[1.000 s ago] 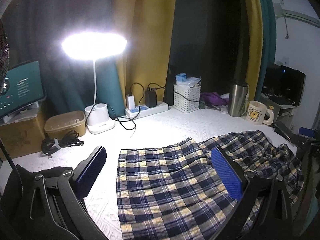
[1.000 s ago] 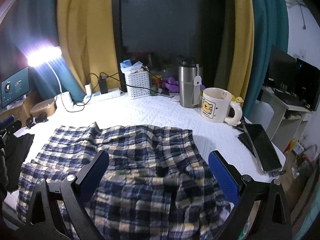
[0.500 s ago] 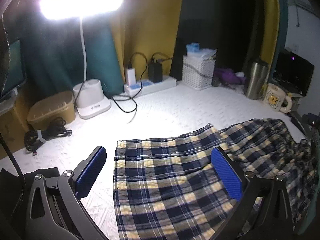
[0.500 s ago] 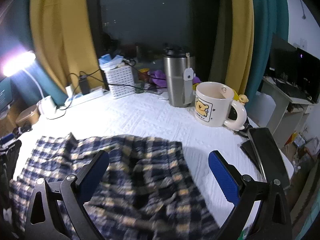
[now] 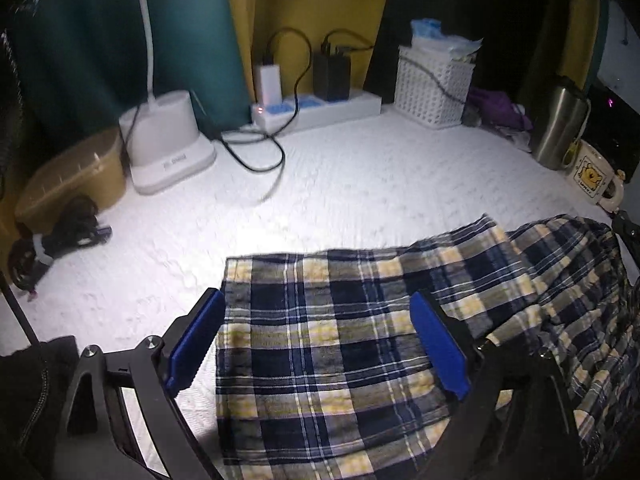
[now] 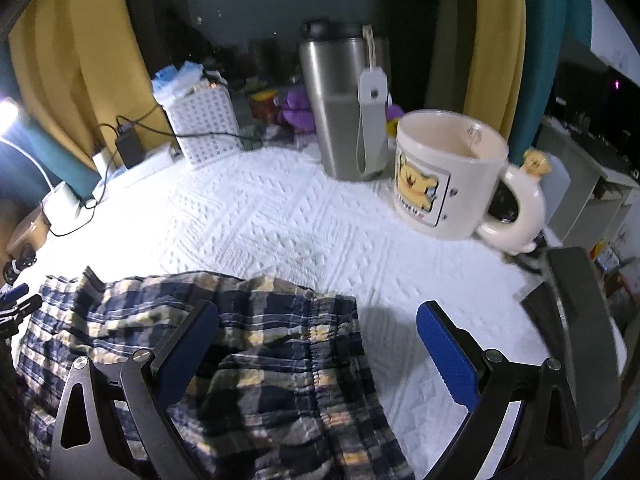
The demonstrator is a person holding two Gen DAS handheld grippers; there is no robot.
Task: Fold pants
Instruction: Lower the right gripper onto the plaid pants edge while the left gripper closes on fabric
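Navy, yellow and white plaid pants (image 5: 320, 340) lie spread on the white textured table cover (image 5: 360, 184). My left gripper (image 5: 316, 300) hovers low over the pants' leg end, blue pads on either side of the hem corner. Its jaws are closing, with cloth between them, but the pads do not press on it. The right wrist view shows the rumpled elastic waistband end of the pants (image 6: 260, 320). My right gripper (image 6: 318, 312) stands open above it, the left finger over cloth and the right finger over bare cover.
At the back stand a white lamp base (image 5: 168, 148), a power strip (image 5: 320, 108) with chargers and a white basket (image 5: 434, 88). A steel tumbler (image 6: 348, 108) and bear mug (image 6: 444, 176) sit near the right gripper. A dark tablet (image 6: 576, 300) lies at the right edge.
Both grippers have dropped and tilted down toward the pants, so the cloth and the mug look larger. The left jaws stand a little narrower than before.
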